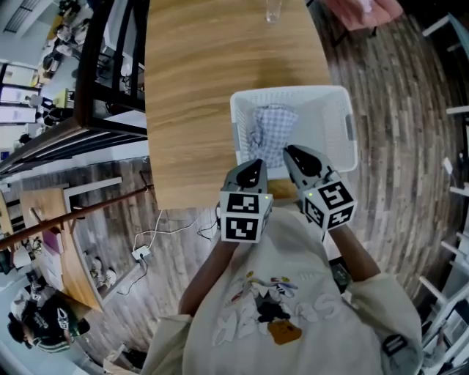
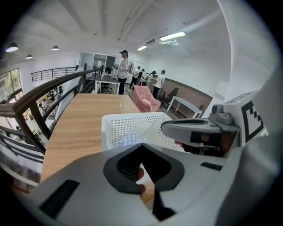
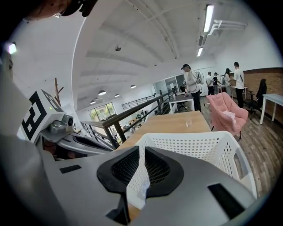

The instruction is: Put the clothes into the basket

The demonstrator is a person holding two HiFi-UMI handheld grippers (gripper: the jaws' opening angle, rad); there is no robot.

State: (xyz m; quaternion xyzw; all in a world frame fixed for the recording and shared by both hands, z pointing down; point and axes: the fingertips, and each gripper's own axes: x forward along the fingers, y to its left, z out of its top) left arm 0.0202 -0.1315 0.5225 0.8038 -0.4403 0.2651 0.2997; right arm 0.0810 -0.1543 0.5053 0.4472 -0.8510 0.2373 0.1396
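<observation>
**Head view: checked cloth lies in the basket, both grippers empty at the near rim**

The white perforated basket (image 1: pixel 293 91) stands at the near edge of the wooden counter (image 1: pixel 212 66). A blue-and-white checked cloth (image 1: pixel 270 132) lies crumpled inside it, towards its left side. It is the only garment I can see.

The left hand-held gripper (image 1: pixel 253 168) hangs just over the basket's near rim. Its jaws are together and nothing is clamped between them. The right hand-held gripper (image 1: pixel 297 155) is beside it, its jaws drawn in to a thin slit. Only the basket wall shows through that slit, so it holds nothing either.

The cloth looks light, soft and limp. It would probably sag and trail from any single pinch, and it could snag on the rim. If it needs tucking or lifting, the best hold is likely a bunched fold at the top of the heap, since a thin edge could slip out. A glass (image 1: pixel 273 11) stands well apart at the counter's far end.
</observation>
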